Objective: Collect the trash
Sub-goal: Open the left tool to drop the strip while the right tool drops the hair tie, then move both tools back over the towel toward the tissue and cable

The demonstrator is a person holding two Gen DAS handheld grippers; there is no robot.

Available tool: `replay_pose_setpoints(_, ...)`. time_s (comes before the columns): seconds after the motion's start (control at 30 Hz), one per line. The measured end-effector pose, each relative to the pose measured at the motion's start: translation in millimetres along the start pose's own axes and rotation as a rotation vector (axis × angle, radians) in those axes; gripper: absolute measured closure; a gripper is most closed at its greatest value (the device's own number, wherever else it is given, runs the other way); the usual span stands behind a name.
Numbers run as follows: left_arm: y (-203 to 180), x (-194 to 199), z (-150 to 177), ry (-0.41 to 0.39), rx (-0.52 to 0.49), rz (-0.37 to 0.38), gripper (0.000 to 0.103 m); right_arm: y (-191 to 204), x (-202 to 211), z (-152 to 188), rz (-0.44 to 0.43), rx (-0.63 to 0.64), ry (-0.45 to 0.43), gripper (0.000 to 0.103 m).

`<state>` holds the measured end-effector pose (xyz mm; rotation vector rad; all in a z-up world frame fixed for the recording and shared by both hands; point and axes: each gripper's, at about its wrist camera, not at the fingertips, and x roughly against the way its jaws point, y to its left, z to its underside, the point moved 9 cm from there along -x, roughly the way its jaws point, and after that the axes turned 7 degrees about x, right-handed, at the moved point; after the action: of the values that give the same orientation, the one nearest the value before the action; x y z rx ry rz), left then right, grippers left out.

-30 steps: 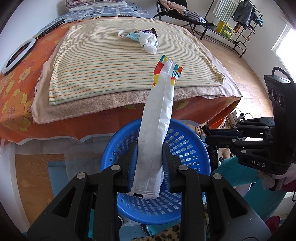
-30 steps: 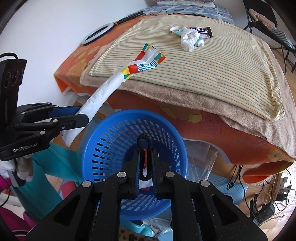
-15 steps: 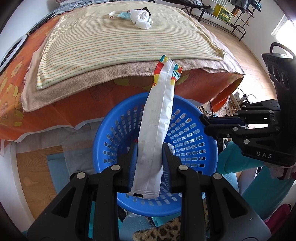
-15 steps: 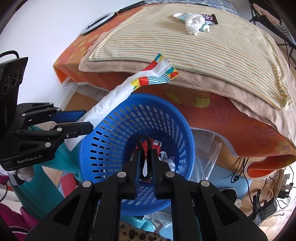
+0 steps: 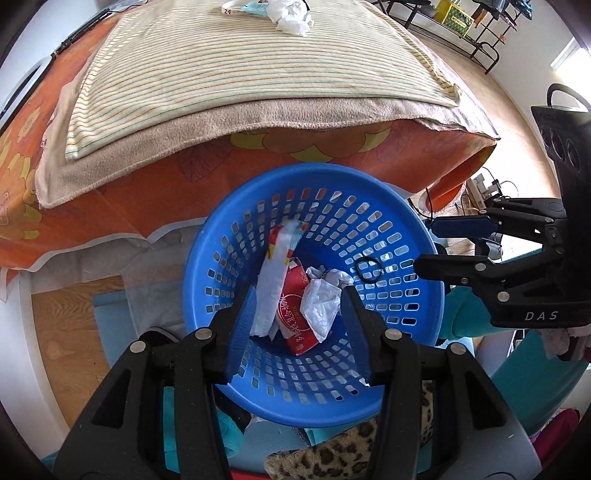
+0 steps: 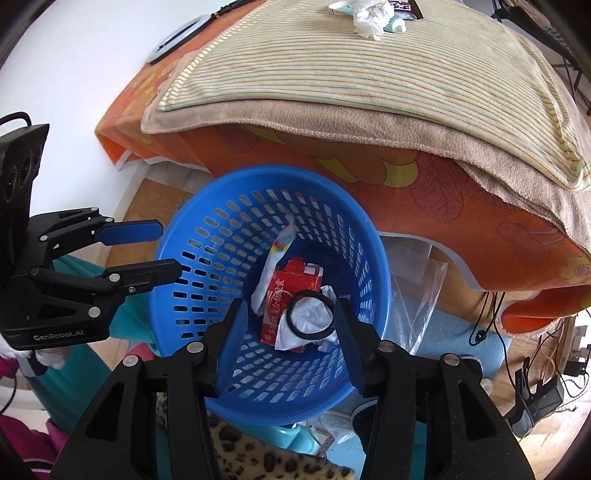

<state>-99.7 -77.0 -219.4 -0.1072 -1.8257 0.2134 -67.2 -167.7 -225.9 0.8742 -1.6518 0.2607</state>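
A blue plastic basket [image 5: 406,236] stands on the floor below the bed edge; it also shows in the right wrist view [image 6: 380,266]. Inside lie a long white wrapper with a coloured end [image 5: 275,273], a red box [image 5: 295,317] and crumpled white paper [image 5: 321,302]. A black hair tie [image 6: 310,320] is in mid-air over the basket, seen also in the left wrist view [image 5: 368,270]. My left gripper [image 5: 297,302] is open above the basket. My right gripper [image 6: 290,315] is open above it too. More trash [image 5: 288,18] lies far back on the bed.
The bed carries a striped cloth [image 5: 240,74] over a tan towel and an orange flowered sheet [image 5: 110,206]. A leopard-print cloth [image 5: 332,458] lies below the basket. Cables and a plastic bag [image 6: 417,295] lie on the floor at right. A clothes rack [image 5: 461,29] stands far right.
Both grippers have opened. The long white wrapper has dropped from my left gripper into the basket. The black hair tie has left my right gripper and falls over the basket.
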Motion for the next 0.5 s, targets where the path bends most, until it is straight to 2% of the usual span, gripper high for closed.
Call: replay_pose_setpoints(0.5,3,10,-21,-0.038,0.008,-0.004,0.054,-2,8,-7,0.009,-0.006,-0.019,0.056)
